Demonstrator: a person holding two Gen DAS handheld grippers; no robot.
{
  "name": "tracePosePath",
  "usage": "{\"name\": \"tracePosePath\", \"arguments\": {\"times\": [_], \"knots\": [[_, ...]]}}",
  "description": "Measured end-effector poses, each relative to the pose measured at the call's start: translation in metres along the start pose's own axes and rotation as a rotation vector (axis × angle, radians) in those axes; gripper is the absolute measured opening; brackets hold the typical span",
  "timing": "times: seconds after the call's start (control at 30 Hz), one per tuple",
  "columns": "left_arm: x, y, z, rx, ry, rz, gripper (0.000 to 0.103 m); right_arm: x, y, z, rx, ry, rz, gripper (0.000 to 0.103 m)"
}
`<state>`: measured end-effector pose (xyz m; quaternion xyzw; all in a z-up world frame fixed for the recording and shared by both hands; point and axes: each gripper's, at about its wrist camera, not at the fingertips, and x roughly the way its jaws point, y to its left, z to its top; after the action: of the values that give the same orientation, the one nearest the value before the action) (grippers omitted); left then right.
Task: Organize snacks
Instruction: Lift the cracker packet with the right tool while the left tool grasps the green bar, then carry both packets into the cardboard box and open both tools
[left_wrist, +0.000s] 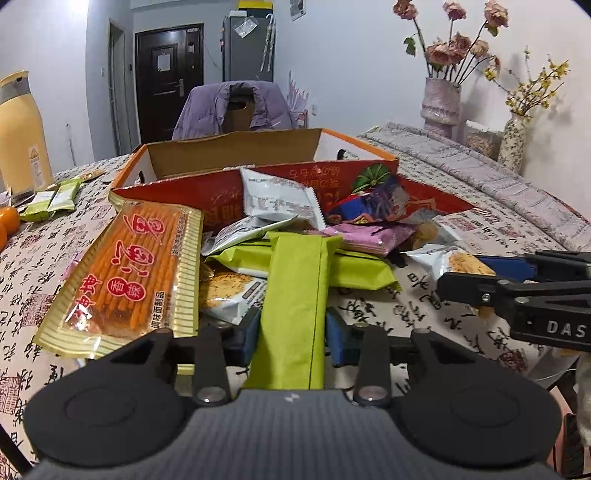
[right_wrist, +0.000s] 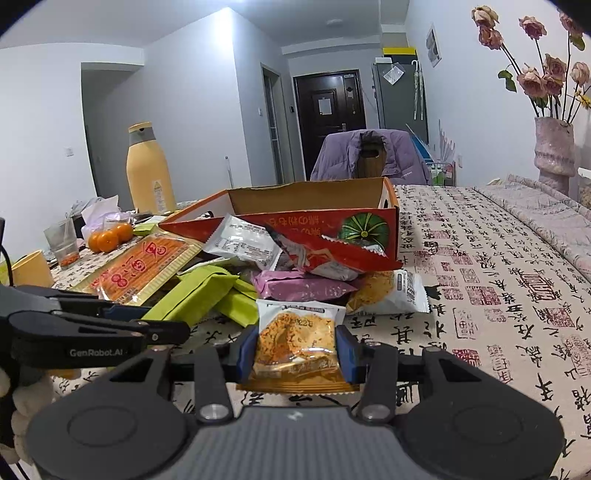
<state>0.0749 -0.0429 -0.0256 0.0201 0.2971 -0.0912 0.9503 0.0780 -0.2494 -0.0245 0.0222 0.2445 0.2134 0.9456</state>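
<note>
A heap of snack packets lies in front of an open red and orange cardboard box (left_wrist: 229, 155). My left gripper (left_wrist: 291, 332) is shut on a long green packet (left_wrist: 295, 295) that lies across another green packet (left_wrist: 354, 271). A big orange stick-snack bag (left_wrist: 125, 269) rests to its left. My right gripper (right_wrist: 295, 350) is shut on a small white and orange cracker packet (right_wrist: 297, 343), held just over the tablecloth. Each gripper shows at the edge of the other's view: the right gripper (left_wrist: 465, 280) and the left gripper (right_wrist: 155, 314) with its green packet (right_wrist: 192, 291).
White (left_wrist: 277, 195), purple (left_wrist: 369, 236) and red packets (right_wrist: 332, 258) lie against the box (right_wrist: 389, 218). A yellow flask (right_wrist: 149, 170), oranges (right_wrist: 109, 236), a cup (right_wrist: 62, 240) and small green packets (left_wrist: 51, 199) stand at the left. Flower vases (left_wrist: 441, 101) line the right wall. A chair (left_wrist: 236, 107) with a purple jacket stands behind.
</note>
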Motion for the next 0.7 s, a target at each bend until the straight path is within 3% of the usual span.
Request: {"name": "tracePosePath", "arguments": {"times": [0.3, 0.7], "knots": [[-0.019, -0.003, -0.002, 0.005, -0.033, 0.000, 0.037, -0.005, 0.004, 0.001, -0.007, -0.009, 0.005, 0.044], [-0.047, 0.004, 0.017, -0.006, -0.134, 0.024, 0.037, -0.016, 0.023, 0.018, -0.050, -0.062, 0.013, 0.044]]}}
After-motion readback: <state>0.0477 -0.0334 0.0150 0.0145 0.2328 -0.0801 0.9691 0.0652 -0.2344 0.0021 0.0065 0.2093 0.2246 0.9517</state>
